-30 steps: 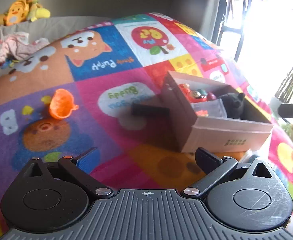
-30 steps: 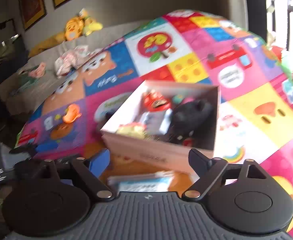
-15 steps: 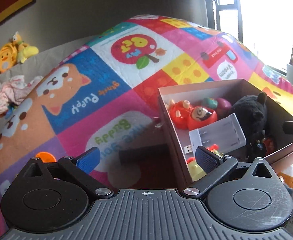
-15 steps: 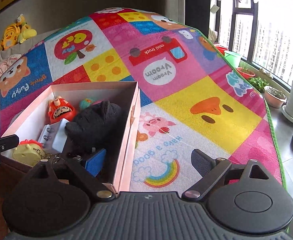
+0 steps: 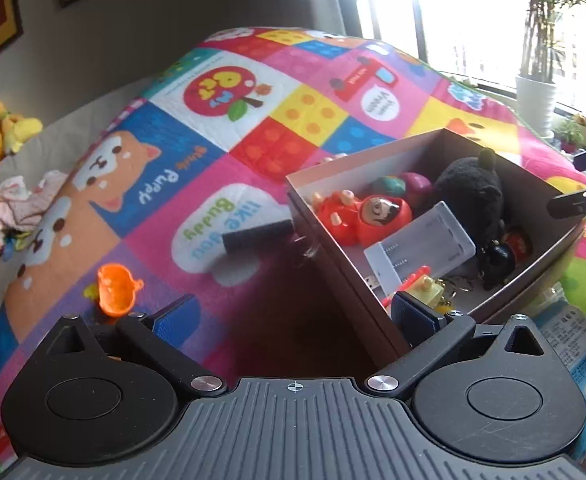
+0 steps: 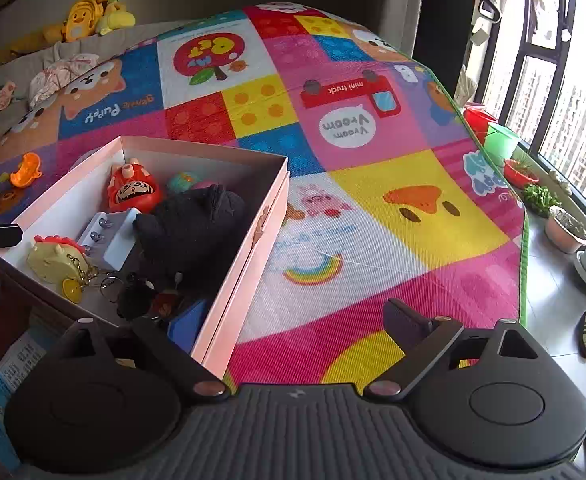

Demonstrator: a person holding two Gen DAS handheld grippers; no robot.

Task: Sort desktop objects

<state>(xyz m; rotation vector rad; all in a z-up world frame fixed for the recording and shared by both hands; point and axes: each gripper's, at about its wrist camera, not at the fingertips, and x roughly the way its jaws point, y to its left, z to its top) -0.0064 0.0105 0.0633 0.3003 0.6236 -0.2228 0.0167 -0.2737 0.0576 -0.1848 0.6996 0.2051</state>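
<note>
Two hand-held grippers, left (image 5: 291, 312) and right (image 6: 299, 320), both released, straddle one box's (image 6: 253, 240) walls.

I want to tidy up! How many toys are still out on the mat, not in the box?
2. An orange toy sits on the mat near the left gripper. A black tube lies beside the box's left wall. The box may hide others.
</note>
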